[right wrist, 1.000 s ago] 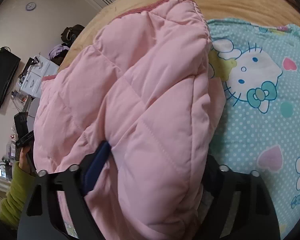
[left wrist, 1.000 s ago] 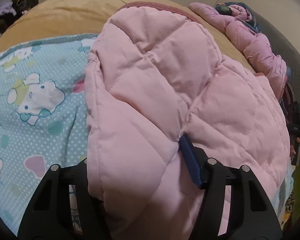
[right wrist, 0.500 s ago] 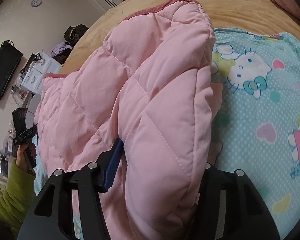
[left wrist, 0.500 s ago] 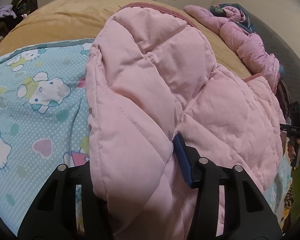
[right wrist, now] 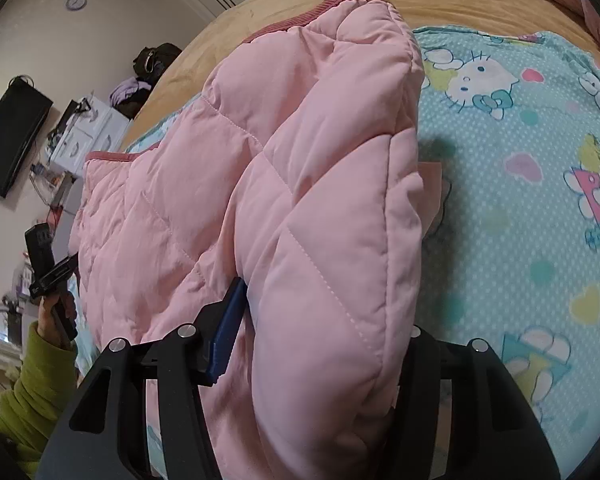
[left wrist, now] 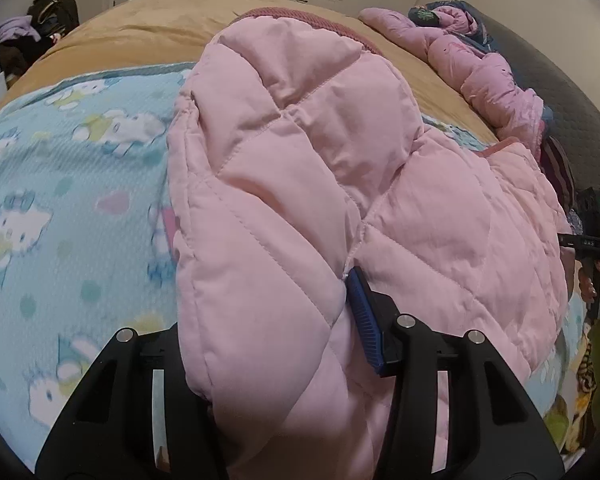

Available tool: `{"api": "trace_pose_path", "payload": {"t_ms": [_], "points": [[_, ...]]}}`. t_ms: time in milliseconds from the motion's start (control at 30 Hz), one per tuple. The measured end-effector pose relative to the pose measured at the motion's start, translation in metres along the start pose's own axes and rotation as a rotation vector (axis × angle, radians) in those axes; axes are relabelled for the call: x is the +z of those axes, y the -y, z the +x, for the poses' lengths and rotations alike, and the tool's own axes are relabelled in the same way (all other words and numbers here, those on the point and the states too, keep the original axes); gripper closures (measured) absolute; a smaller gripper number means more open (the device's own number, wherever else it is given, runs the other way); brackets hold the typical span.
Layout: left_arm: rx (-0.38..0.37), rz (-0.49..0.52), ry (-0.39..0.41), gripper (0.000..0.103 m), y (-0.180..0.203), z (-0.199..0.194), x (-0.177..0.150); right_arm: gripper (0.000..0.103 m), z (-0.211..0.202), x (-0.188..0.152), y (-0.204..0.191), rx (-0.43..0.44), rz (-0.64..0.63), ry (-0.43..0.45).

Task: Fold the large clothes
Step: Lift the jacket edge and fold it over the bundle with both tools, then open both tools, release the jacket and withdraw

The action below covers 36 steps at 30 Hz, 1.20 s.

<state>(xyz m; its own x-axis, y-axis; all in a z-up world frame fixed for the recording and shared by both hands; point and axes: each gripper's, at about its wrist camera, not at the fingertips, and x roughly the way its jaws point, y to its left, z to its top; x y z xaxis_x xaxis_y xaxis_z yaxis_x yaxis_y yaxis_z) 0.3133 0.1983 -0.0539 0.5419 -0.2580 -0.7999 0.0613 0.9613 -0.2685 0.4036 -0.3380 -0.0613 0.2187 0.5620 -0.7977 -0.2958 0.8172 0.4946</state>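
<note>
Left hand-held gripper (left wrist: pixel 284 344): jaws have just been closing, now clamped on a thick fold of the pink quilted jacket (left wrist: pixel 340 184), blue pad (left wrist: pixel 364 320) pressed into the padding. Right hand-held gripper (right wrist: pixel 320 348): same, closed in on the jacket's other near corner.

Jacket runs straight ahead of both grippers, long axis away from them toward its darker ribbed hem (right wrist: pixel 312 16). It lies on the cartoon-print blue sheet (right wrist: pixel 520 200) on the bed. Both hands look about equally near, so the fold likely goes forward, near edge to far hem.
</note>
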Motion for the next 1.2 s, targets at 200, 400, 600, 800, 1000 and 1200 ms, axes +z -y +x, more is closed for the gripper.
{"api": "trace_pose_path", "payload": {"t_ms": [200,400,600,800,1000,1200], "points": [[0.012,0.002,0.002,0.063,0.008,-0.011,-0.015,0.049,-0.006,-0.019,-0.01,-0.01,0.002,0.0],[0.024,0.009,-0.003,0.063,0.01,-0.015,-0.022,0.049,-0.007,-0.032,-0.029,-0.069,-0.029,0.023],[0.029,0.003,-0.005,0.063,0.009,-0.014,-0.022,0.047,0.01,-0.023,-0.037,-0.099,0.002,0.039],[0.034,-0.005,-0.007,0.063,0.008,-0.012,-0.022,0.044,0.021,-0.014,-0.045,-0.116,0.022,0.026],[0.035,-0.011,-0.002,0.063,0.011,-0.015,-0.027,0.037,0.028,-0.01,-0.05,-0.126,0.062,0.044],[0.039,-0.009,-0.006,0.063,0.012,-0.017,-0.032,0.031,0.031,-0.009,-0.046,-0.156,0.068,0.054]]}}
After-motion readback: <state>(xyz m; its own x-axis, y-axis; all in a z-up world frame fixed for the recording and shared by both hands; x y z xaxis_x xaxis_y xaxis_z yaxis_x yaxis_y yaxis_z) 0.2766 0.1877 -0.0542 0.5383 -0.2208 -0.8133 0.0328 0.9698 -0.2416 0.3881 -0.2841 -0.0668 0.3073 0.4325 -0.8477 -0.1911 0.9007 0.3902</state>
